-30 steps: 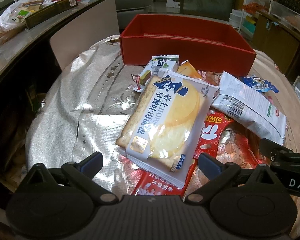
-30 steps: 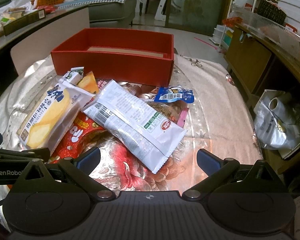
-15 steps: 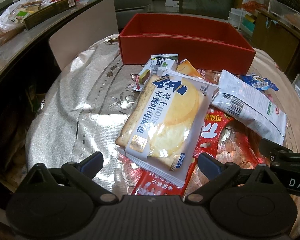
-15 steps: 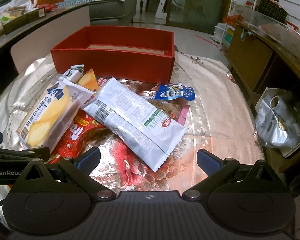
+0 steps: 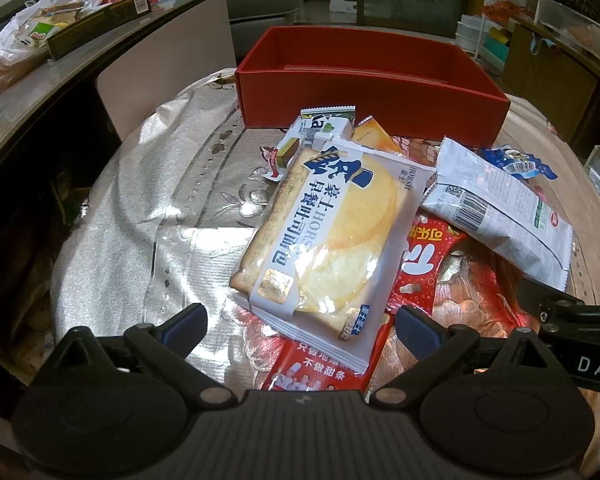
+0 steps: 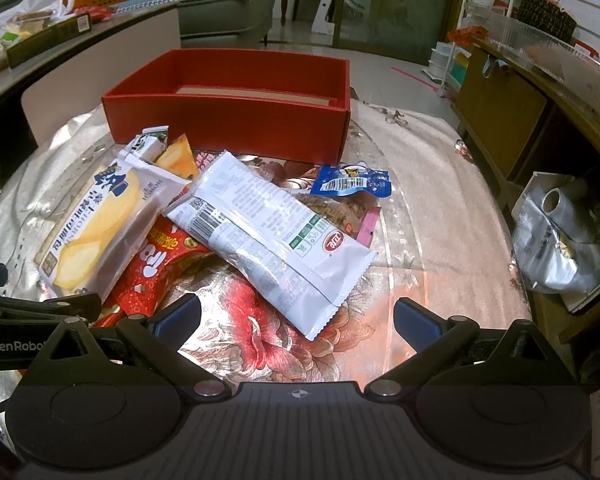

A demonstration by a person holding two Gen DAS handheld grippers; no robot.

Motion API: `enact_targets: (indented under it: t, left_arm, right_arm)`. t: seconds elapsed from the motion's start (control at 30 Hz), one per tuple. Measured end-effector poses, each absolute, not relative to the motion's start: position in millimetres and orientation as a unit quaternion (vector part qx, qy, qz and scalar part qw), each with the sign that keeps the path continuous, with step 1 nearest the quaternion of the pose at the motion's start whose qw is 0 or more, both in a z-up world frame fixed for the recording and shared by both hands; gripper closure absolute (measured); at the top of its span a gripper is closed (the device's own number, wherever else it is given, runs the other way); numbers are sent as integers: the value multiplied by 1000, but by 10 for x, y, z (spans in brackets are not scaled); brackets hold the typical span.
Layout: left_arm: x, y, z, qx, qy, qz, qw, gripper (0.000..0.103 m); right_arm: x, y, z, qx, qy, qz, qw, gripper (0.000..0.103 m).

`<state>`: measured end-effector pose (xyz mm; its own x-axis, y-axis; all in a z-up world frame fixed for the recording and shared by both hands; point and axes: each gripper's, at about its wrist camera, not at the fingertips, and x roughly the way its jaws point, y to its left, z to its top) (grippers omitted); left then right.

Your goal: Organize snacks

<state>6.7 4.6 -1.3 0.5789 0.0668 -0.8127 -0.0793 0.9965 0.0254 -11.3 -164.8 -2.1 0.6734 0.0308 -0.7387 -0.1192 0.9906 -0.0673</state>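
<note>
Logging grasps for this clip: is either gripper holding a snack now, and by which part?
Nothing is held. The left gripper and right gripper are both open, fingers apart above the snack pile, gripping no packet.

Bread packet (image 5: pixel 332 240) atop red wrapper (image 5: pixel 418 264)

Red box (image 6: pixel 236 128), yellow-and-white bread packet (image 5: pixel 332 240), white snack bag (image 6: pixel 272 240), blue sachet (image 6: pixel 352 182), silver floral tablecloth (image 5: pixel 140 220)

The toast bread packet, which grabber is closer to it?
Left. The left gripper hovers open right over the toast bread packet's near end; the right gripper sits off to its right, facing the white packet.
</note>
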Motion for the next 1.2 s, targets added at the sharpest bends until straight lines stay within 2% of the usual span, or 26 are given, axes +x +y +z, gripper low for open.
enact_targets:
  t: [0.73,1.2]
  left_arm:
    - [69,41,-17,-7,456,38,889,8]
    - [167,46,111,-5,451,6,892,8]
  right_arm:
    - [-105,-1648,-20,-56,402,43,913,0]
    - [-17,-1696,168,-60,396,92,912,0]
